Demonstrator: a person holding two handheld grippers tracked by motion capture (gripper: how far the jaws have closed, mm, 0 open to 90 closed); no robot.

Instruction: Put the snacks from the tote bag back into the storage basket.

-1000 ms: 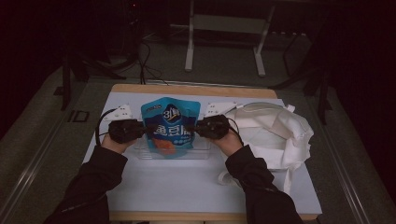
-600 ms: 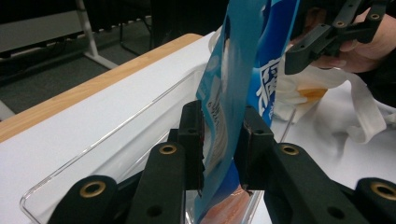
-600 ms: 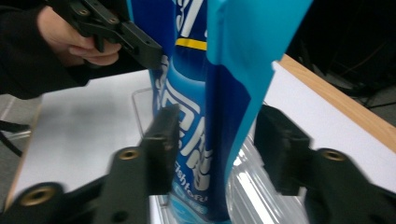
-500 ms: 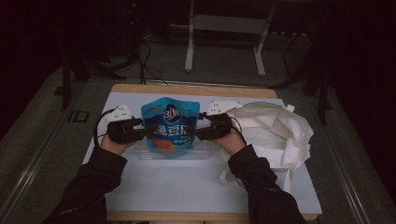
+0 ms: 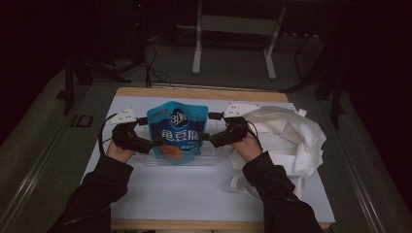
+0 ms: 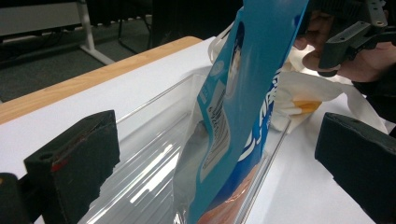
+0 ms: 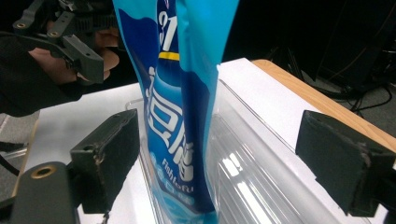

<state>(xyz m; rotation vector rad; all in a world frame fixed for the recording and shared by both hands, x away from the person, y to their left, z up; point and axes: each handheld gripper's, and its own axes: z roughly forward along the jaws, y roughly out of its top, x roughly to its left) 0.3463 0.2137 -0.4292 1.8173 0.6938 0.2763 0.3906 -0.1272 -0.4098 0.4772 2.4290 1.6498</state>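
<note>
Backing both the left gripper (image 5: 156,143) and right gripper (image 5: 204,138) straight out sideways, jaws just opened and off it, keeps the blue pouch (image 5: 177,132) mid-frame standing in the clear tray (image 5: 210,156).

Left tool (image 5: 156,142) at centre left of the frame, jaws just opened wide, right tool (image 5: 205,137) facing it at centre right, jaws likewise spread, forearms entering from the bottom edge

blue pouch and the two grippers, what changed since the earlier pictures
Both grippers let go: the left gripper and right gripper have just been opening their jaws, which now stand wide on either side of the blue pouch, pads off it. The pouch stays upright in the clear tray, and the white bag is unmoved.
</note>
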